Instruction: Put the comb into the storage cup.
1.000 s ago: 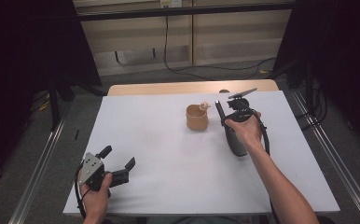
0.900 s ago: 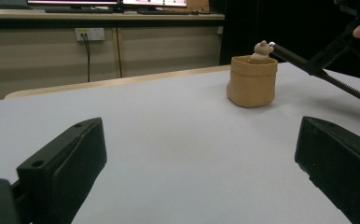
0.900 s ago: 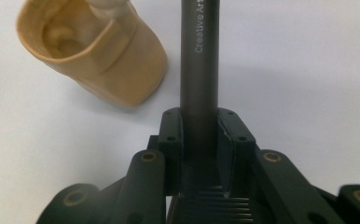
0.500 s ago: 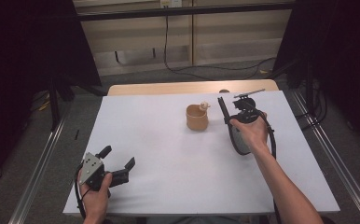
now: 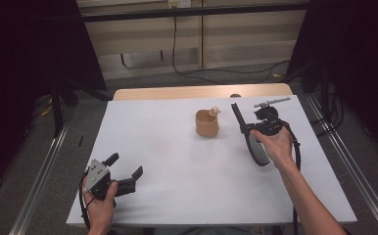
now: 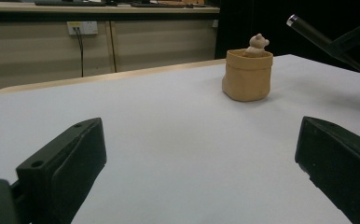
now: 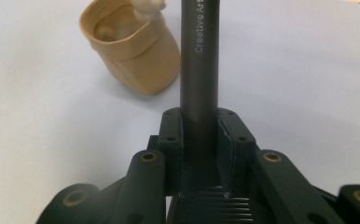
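Gripping a dark grey tube (image 7: 197, 70) printed with pale lettering, my right gripper (image 5: 243, 128) had its jaws pressed against both sides of the shaft, which ran straight out ahead of the claw between them. In the right gripper view the tan pouch (image 7: 131, 49) stood just beyond the jaw tips and to the left of the tube, apart from it, with a small pale bear figure (image 7: 148, 7) leaning at its rim close beside the tube. From the high view I saw the same claw to the right of the pouch (image 5: 207, 123), near it but not touching, the tube (image 5: 237, 115) slanting up and away from the hand. A looped cable hung below that claw toward the wrist.

My left gripper (image 5: 124, 172) sat well apart from all that, low at the near left part of the white table (image 5: 177, 166). Its jaws stood spread wide with nothing between them. Looking along them in the left gripper view, I had bare tabletop directly ahead and the pouch (image 6: 247, 74) far off, forward and to the right of the claw, the bear figure (image 6: 257, 45) poking above its rim. The tip of the tube (image 6: 308, 32) crossed the upper right corner there.
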A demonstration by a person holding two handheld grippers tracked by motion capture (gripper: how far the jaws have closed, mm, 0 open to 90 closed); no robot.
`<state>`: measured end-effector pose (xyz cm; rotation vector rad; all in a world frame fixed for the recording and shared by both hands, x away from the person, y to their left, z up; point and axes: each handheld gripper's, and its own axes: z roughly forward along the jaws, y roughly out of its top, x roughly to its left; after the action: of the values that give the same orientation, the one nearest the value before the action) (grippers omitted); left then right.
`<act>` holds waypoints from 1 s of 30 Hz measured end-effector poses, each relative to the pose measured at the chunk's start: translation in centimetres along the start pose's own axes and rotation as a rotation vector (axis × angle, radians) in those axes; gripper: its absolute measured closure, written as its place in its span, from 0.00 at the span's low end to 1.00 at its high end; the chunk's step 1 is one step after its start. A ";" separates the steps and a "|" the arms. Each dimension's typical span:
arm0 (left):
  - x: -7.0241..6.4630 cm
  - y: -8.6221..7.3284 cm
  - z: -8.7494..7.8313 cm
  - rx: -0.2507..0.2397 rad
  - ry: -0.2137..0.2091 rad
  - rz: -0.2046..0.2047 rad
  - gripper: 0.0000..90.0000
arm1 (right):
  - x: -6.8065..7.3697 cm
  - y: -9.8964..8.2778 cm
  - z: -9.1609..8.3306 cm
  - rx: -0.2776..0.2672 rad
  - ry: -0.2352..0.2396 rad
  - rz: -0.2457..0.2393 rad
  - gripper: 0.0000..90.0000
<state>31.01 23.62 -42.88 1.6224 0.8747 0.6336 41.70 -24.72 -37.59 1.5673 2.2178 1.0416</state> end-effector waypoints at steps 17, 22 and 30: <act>0.1 0.4 0.0 -0.006 -0.012 -0.018 0.03 | 1.2 -1.5 -2.5 -0.060 0.106 -0.179 0.81; 0.1 0.4 0.1 0.015 -0.034 -0.028 0.04 | 1.6 -2.1 -2.5 -0.046 0.151 -0.233 0.81; 0.1 0.6 0.3 0.039 -0.106 -0.032 0.05 | 2.6 -2.3 -3.2 -0.039 0.208 -0.296 0.81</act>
<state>31.46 23.50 -42.35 1.6582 0.8377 0.5069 37.21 -24.15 -36.25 1.1119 2.4520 1.1911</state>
